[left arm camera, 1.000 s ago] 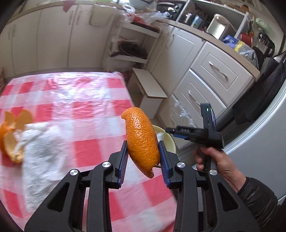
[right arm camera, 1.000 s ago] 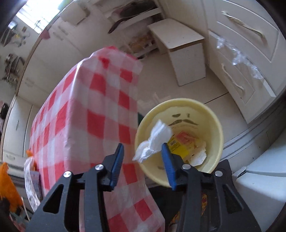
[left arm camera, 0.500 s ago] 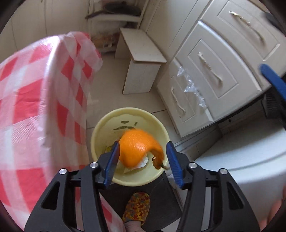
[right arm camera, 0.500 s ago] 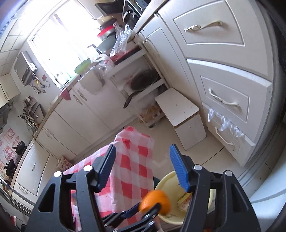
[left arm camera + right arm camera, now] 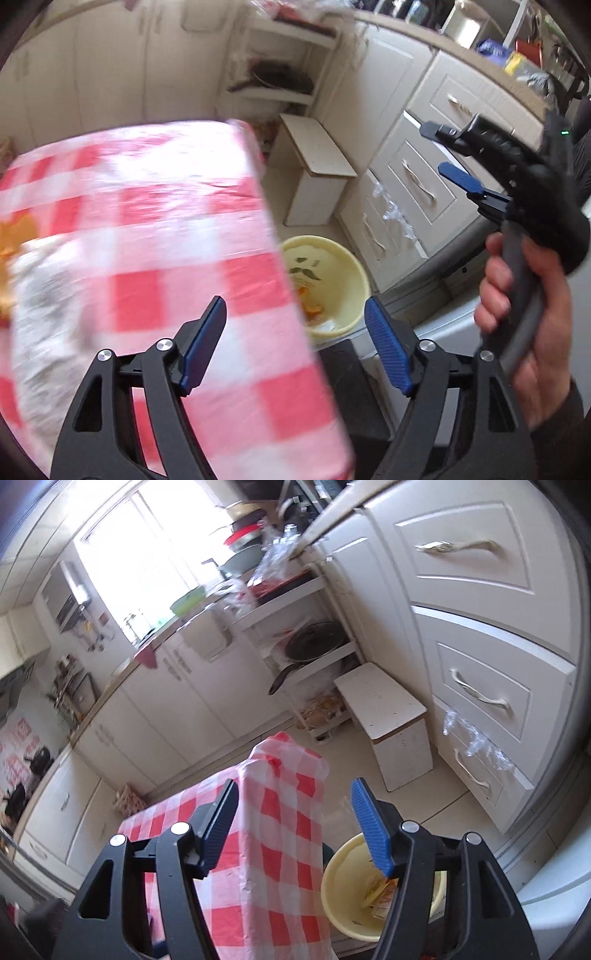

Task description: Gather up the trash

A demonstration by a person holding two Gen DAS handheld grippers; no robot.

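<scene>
A yellow trash bin (image 5: 332, 280) stands on the floor beside the table; orange peel (image 5: 312, 308) and paper lie inside it. It also shows in the right wrist view (image 5: 343, 893). My left gripper (image 5: 295, 339) is open and empty above the table's right edge. My right gripper (image 5: 295, 827) is open and empty, held high over the table corner and bin; it shows in the left wrist view (image 5: 448, 153) at the upper right. More orange peel (image 5: 14, 236) and a crumpled white tissue (image 5: 48, 295) lie on the red-checked tablecloth (image 5: 155, 221) at the left.
A white step stool (image 5: 314, 173) stands on the floor beyond the bin. White cabinet drawers (image 5: 413, 177) line the right side. A shelf unit with pans (image 5: 314, 646) stands behind the stool. The left wrist view is motion-blurred.
My left gripper opened and dropped the orange peel into the bin, then swung back over the table. My right gripper let go of the tissue earlier and rose.
</scene>
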